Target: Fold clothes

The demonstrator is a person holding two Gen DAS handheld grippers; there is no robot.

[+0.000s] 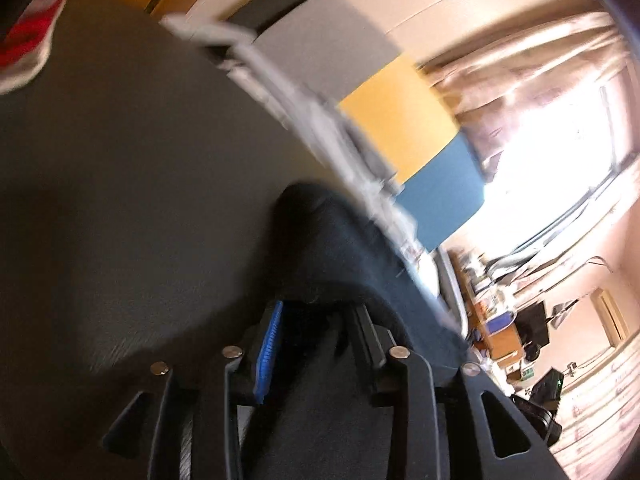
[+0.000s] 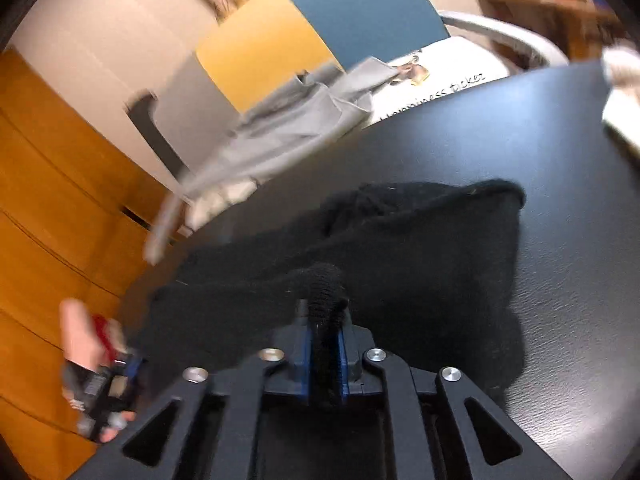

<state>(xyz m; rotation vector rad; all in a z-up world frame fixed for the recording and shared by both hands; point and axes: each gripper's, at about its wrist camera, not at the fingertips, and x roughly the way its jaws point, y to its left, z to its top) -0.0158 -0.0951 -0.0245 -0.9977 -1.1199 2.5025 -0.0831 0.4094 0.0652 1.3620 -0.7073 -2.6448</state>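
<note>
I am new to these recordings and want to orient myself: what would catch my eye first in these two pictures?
First, the black knitted garment, spread over the dark table, with a bunched fold pinched in the right claw at the bottom centre of the right wrist view. Next, the grey garment crumpled at the table's far edge, before yellow and blue panels. In the left wrist view, the left claw also grips dark fabric.
</note>
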